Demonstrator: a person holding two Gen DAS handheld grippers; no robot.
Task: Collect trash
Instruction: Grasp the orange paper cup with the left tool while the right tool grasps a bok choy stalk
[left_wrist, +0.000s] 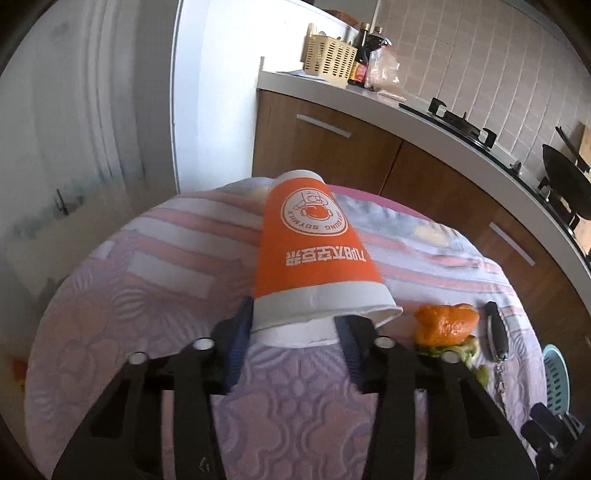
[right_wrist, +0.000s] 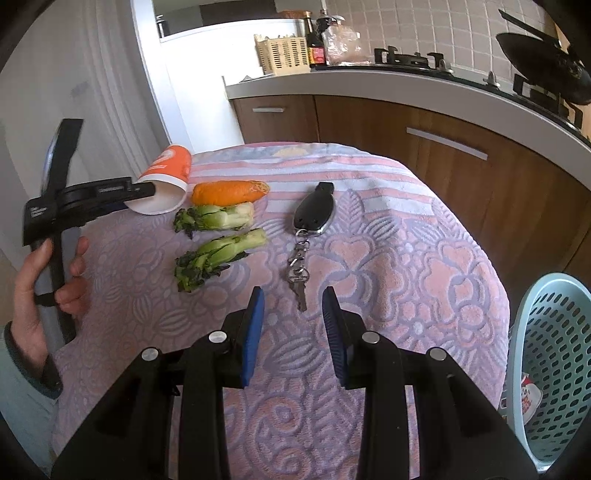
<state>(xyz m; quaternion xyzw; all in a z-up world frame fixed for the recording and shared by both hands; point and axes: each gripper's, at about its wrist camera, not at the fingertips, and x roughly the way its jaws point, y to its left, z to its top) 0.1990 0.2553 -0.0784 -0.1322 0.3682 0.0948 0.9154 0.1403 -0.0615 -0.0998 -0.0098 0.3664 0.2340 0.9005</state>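
Note:
An orange and white paper cup (left_wrist: 314, 254) lies on its side on the cloth-covered table, its open rim toward my left gripper (left_wrist: 295, 325). The blue-padded fingers stand on either side of the rim, close to it or touching; I cannot tell if they grip. The cup also shows in the right wrist view (right_wrist: 164, 181) with the left gripper (right_wrist: 142, 190) at its rim. My right gripper (right_wrist: 293, 306) is open and empty above the table's near part, just short of a key. A carrot piece (right_wrist: 229, 192) and two bok choy pieces (right_wrist: 216, 218) (right_wrist: 218, 256) lie right of the cup.
A black key fob with keys (right_wrist: 312, 216) lies mid-table. A light blue perforated basket (right_wrist: 554, 365) stands off the table's right edge. A kitchen counter (right_wrist: 369, 81) with stove, bottles and a cream basket runs behind. The table's pink-and-white cloth (right_wrist: 424, 258) hangs over its edges.

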